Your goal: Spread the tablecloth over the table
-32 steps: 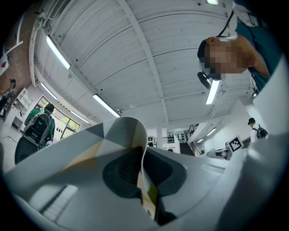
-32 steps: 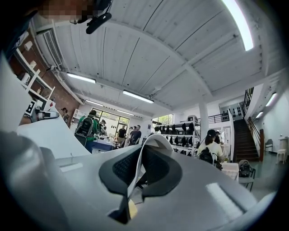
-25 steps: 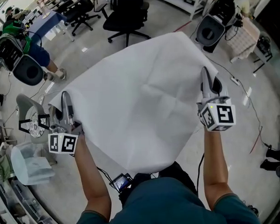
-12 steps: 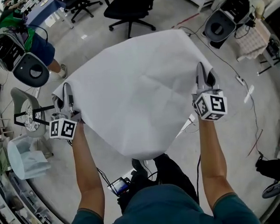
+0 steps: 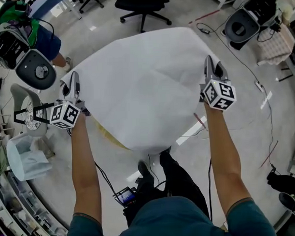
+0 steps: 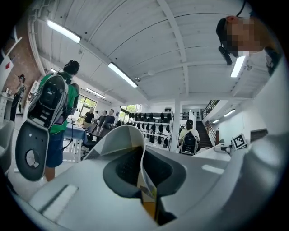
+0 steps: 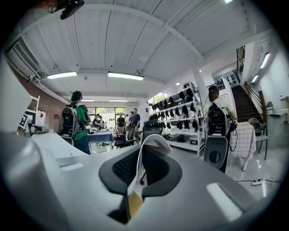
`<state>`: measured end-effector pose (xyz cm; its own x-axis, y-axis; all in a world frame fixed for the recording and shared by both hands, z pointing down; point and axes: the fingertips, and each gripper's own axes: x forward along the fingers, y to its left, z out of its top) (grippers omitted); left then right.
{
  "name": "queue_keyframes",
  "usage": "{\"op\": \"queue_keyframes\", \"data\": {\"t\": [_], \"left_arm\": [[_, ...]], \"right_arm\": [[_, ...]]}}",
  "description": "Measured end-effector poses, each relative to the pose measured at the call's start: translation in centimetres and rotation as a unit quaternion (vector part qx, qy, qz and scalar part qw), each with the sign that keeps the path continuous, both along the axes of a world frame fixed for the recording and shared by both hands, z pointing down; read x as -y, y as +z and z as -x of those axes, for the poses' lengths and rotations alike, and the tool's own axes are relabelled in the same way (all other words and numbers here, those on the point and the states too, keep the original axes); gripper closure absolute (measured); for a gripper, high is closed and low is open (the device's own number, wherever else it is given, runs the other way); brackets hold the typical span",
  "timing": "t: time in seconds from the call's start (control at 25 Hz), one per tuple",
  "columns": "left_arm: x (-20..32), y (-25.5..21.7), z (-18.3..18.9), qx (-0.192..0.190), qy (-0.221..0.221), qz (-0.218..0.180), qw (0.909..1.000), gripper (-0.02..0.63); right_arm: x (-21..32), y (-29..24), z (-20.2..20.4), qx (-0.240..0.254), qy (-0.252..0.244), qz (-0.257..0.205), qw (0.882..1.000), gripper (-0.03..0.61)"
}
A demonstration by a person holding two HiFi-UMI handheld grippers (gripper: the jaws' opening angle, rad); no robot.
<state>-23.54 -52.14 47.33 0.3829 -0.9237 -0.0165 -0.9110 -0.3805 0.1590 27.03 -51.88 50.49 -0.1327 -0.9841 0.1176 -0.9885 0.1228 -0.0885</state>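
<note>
- Shows the white tablecloth [image 5: 146, 81] held up in the air across the middle of the head view, over grey floor [image 5: 244, 136].
- Runs its long axis left to right across the frame, from one gripper to the other, with the right end a little higher.
- Points one corner toward the upper right of the frame and lets the opposite corner sag toward the lower centre.
- Pinches the cloth's left edge in the left gripper [image 5: 75, 87]: jaws together on a thin curl of white fabric, plain in the left gripper view.
- Pinches the right edge in the right gripper [image 5: 209, 67] the same way: jaws closed on a narrow fold that rises between them.
- Hides everything directly beneath the sheet.
- Leaves only a yellowish strip [image 5: 107, 137] peeking out along the lower left border, too little of it to name.
- Cuts off most of the cloth in both gripper views, past the small pinched curl.
</note>
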Motion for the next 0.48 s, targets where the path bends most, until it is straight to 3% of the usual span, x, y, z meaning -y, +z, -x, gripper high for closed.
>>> {"op": "queue_keyframes", "data": {"t": [0.12,0.2,0.36,0.48], "left_arm": [[2.7,-5.3,-0.4,0.03,0.013,-0.033,0.9989,0.609],[3.5,-9.2,-0.1,0.029,0.013,-0.066,0.9973,0.609],[4.0,-13.6,2.5,-0.019,-0.008,-0.101,0.9946,0.609],[3.7,-10.9,5.0,-0.066,-0.036,-0.078,0.9941,0.609]], "right_arm": [[3.3,-4.2,0.8,-0.007,-0.009,-0.034,0.999,0.566],[4.6,-7.3,0.9,-0.004,-0.008,-0.062,0.998,0.566],[6.1,-10.5,0.2,0.018,0.011,-0.091,0.996,0.566],[5.9,-8.6,-0.4,0.033,0.018,-0.069,0.997,0.566]]}}
